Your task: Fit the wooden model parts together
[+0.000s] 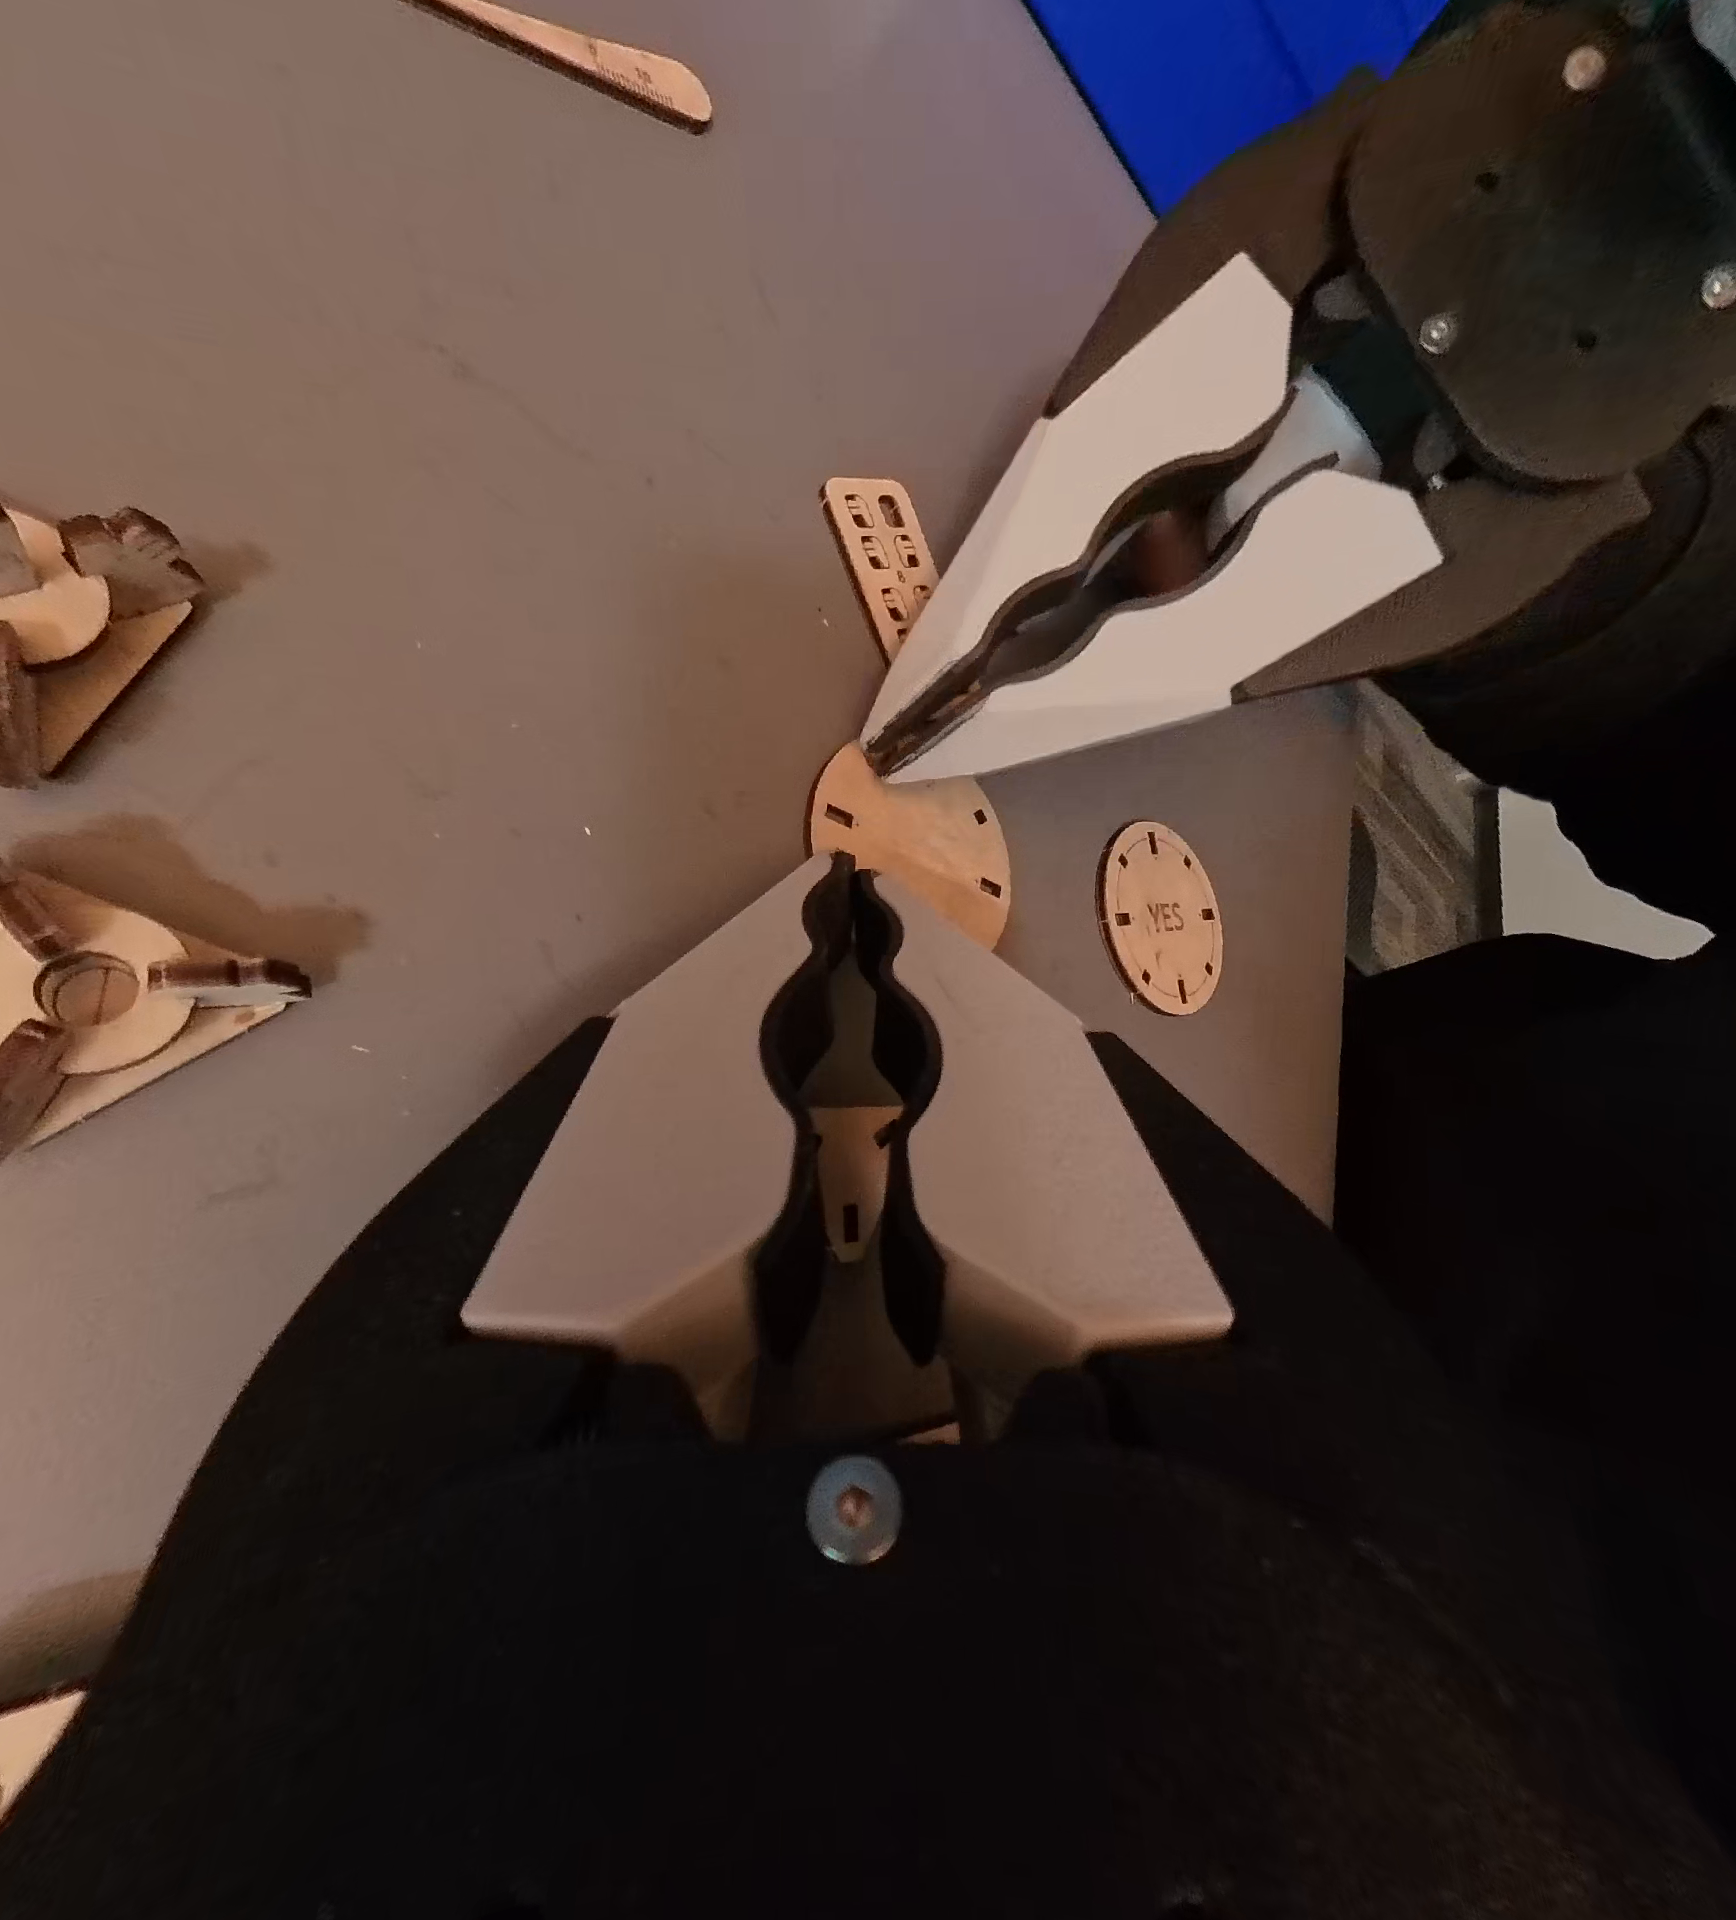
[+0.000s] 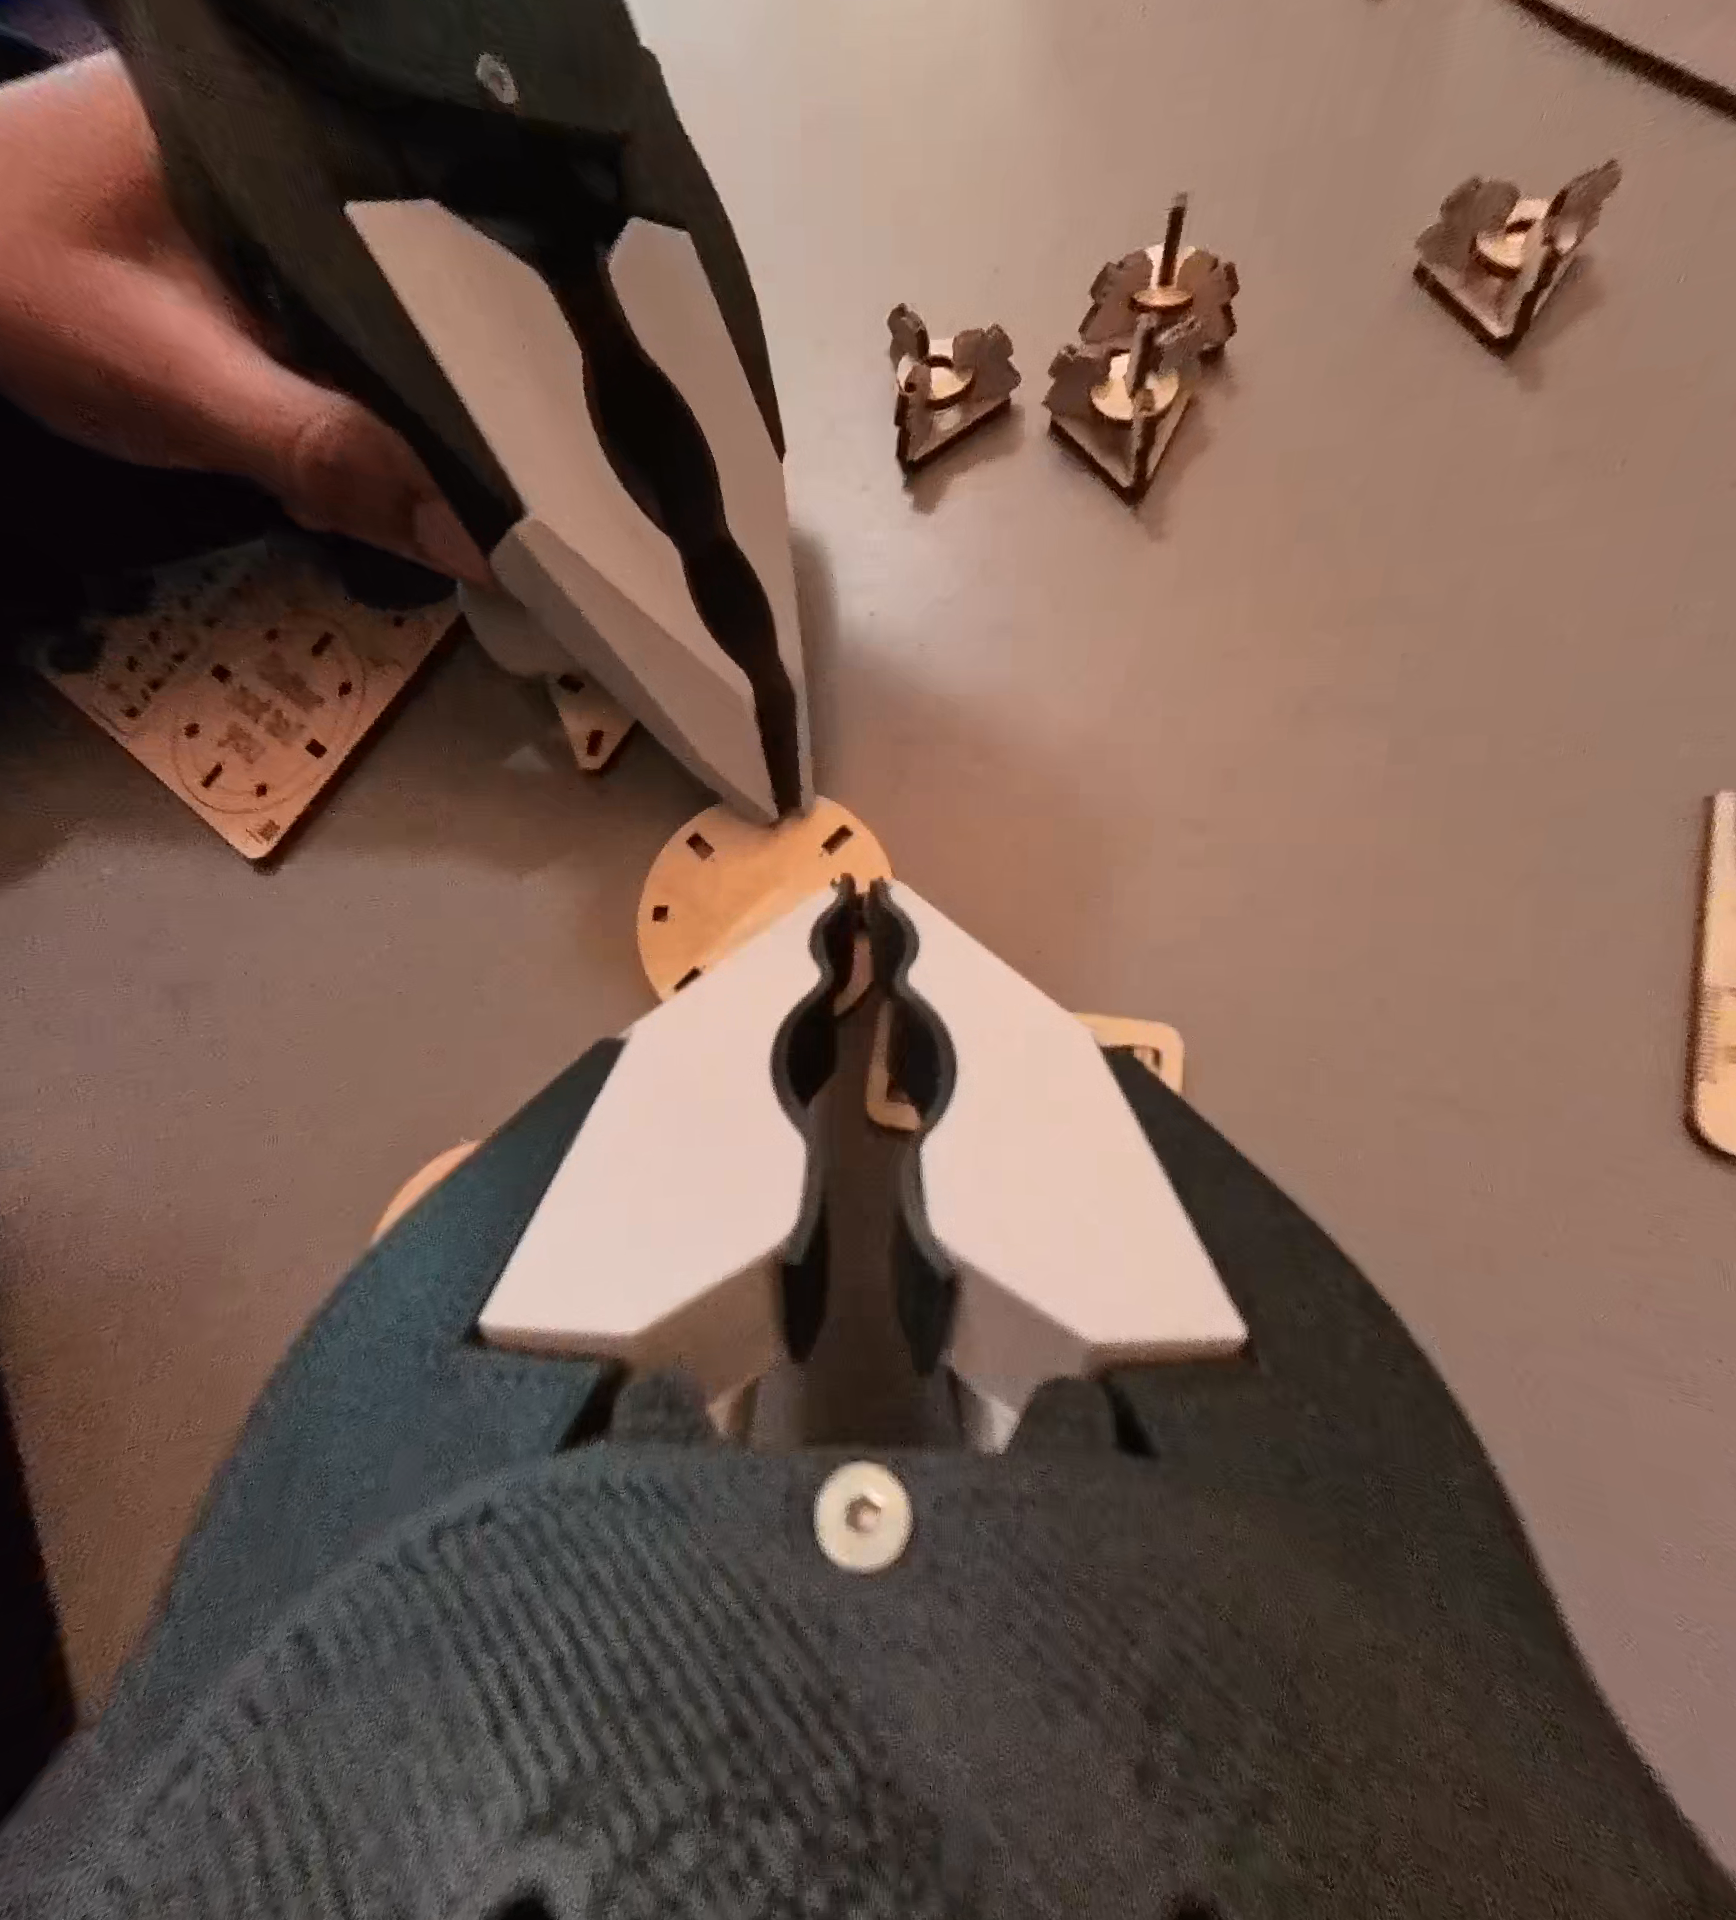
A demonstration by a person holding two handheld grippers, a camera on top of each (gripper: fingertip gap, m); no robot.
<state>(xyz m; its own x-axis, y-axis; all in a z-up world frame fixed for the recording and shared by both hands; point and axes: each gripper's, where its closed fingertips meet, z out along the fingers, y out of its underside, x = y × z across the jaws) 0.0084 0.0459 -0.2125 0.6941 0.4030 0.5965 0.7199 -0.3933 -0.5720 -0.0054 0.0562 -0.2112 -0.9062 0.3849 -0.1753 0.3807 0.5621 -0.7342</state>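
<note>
Closest to the lens in the left wrist view, the left gripper (image 1: 851, 868) fills the lower centre of the frame, its white fingers with black wavy pads clenched together, nothing seen between the tips. Those tips rest at the lower-left rim of a round, pale plywood disc with small rectangular slots (image 1: 905, 852) lying flat on the grey table (image 1: 428, 416). From the upper right the right gripper (image 1: 879, 764) comes down with its own jaws pressed together, tips touching the disc's upper edge. Whether either pair pinches the disc's rim or merely presses on it cannot be told.

Just right of the slotted disc lies a second plywood disc with engraved marks (image 1: 1160, 920), apart from both grippers. Behind the right gripper's fingers a narrow perforated plywood strip (image 1: 879, 566) pokes out. At middle left sit two triangular plywood assemblies with dark upright tabs (image 1: 116, 987), well away. At the top edge lies a long rounded plywood stick (image 1: 583, 62).

In the right wrist view a hand (image 2: 168, 343) grips the left tool at upper left, above a square engraved plywood plate (image 2: 251, 707).
</note>
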